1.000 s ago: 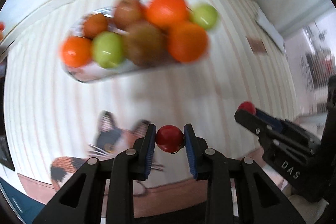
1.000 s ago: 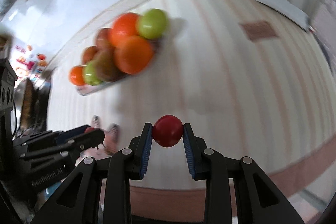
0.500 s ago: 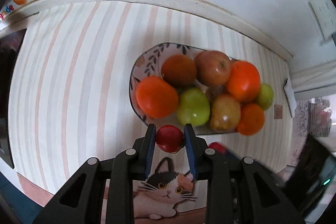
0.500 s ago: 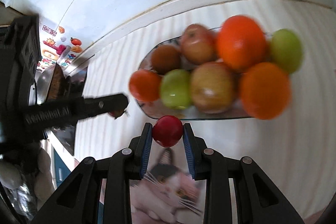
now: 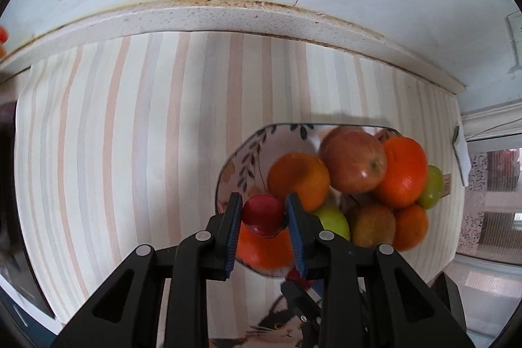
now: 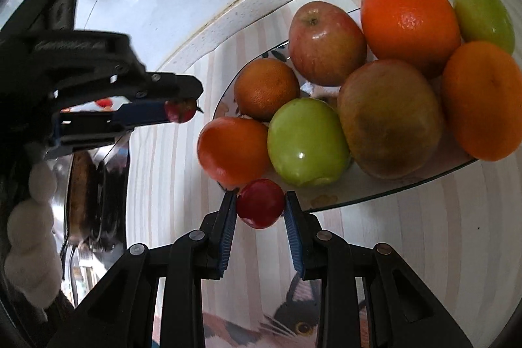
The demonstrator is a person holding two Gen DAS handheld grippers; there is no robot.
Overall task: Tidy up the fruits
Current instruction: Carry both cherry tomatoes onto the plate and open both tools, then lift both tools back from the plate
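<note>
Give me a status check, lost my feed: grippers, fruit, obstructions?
Left gripper shut on small red fruit. Right gripper shut on another red fruit. Both near the piled fruit plate; little free room.

Bright, even daylight; sharp centre; fisheye-bent edges.

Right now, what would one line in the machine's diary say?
left gripper: shut on small red fruit | right gripper: shut on second small red fruit | both near plate of fruit

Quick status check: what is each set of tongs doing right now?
Left tongs: closed on a small round red fruit.
Right tongs: closed on another small round red fruit.
</note>
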